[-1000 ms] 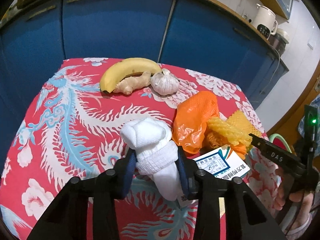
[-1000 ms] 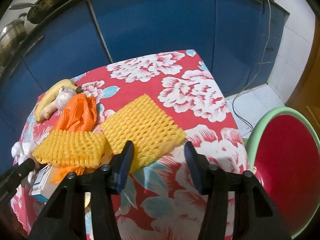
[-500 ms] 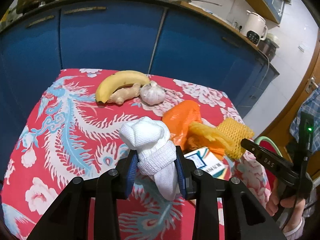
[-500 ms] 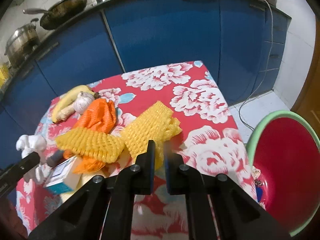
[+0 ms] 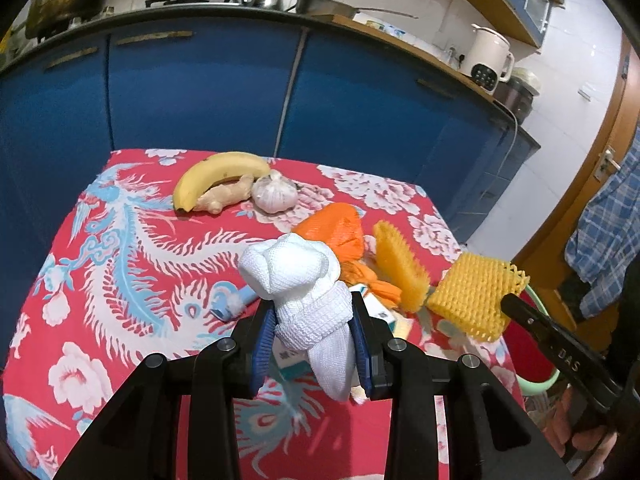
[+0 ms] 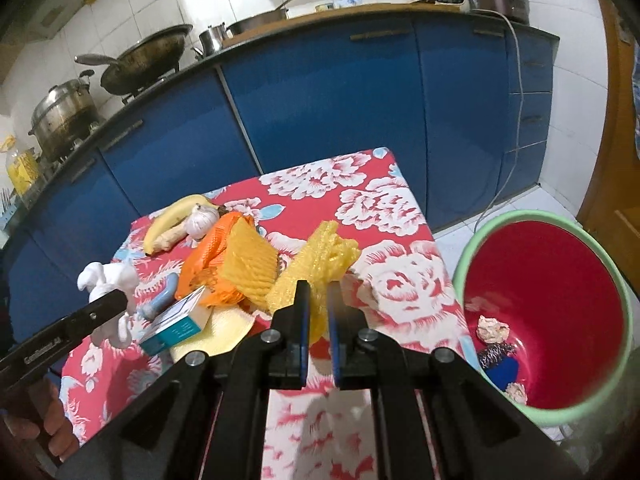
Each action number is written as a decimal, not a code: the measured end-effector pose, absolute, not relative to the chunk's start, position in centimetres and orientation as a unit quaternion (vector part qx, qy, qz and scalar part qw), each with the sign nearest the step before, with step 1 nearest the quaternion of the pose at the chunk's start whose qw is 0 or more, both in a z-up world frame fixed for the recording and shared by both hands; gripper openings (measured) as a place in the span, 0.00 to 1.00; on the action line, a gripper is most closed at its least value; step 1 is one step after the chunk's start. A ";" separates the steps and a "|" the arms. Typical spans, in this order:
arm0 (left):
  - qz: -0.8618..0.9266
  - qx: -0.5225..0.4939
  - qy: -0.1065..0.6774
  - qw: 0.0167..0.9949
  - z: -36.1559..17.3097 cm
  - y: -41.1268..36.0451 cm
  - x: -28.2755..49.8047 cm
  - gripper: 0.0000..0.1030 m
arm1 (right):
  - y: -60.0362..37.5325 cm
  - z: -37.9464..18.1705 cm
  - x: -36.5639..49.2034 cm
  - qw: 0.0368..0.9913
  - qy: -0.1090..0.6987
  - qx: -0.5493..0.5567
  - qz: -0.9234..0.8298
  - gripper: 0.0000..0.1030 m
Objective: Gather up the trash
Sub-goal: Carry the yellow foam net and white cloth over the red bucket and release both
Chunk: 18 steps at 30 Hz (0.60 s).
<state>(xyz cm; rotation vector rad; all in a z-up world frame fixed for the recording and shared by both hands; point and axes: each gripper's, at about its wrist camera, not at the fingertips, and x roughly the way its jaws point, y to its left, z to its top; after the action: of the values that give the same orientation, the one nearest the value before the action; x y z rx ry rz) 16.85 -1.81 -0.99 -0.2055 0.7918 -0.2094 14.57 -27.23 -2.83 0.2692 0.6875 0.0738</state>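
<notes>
My left gripper (image 5: 312, 344) is shut on a white foam net wad (image 5: 304, 280) and holds it above the red flowered table (image 5: 120, 240). My right gripper (image 6: 318, 312) is shut on a yellow foam net (image 6: 320, 260), lifted off the table; it also shows in the left wrist view (image 5: 472, 300). A second yellow net (image 6: 250, 268), an orange bag (image 6: 208, 252) and a blue-white box (image 6: 176, 324) lie mid-table. A red bin with a green rim (image 6: 560, 300) stands right of the table with trash in it.
A banana (image 5: 220, 172), ginger (image 5: 224, 198) and garlic (image 5: 274, 196) lie at the table's far side. A blue tube (image 6: 160, 300) lies by the box. Blue cabinets (image 5: 200, 88) stand behind. A person in a plaid shirt (image 5: 608, 232) is at the right.
My right gripper closed on the yellow net and lifted it off the table toward the right. My left gripper rose with the white wad still held.
</notes>
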 end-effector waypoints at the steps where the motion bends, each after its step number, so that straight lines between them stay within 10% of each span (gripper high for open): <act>1: -0.104 -0.098 0.383 0.913 -0.8 -2.0 16.6 0.35 | -27.4 -2.6 14.0 0.933 0.333 0.134 0.036 0.10; 18: -0.165 -0.077 0.374 0.909 2.0 -6.5 13.6 0.35 | -32.0 0.5 6.5 0.948 0.280 0.151 0.004 0.10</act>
<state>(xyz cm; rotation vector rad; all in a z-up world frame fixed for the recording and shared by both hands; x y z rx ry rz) 13.59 -6.54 1.96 -0.1587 0.7720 -0.3409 6.54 -32.00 0.50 0.3069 0.5709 0.0078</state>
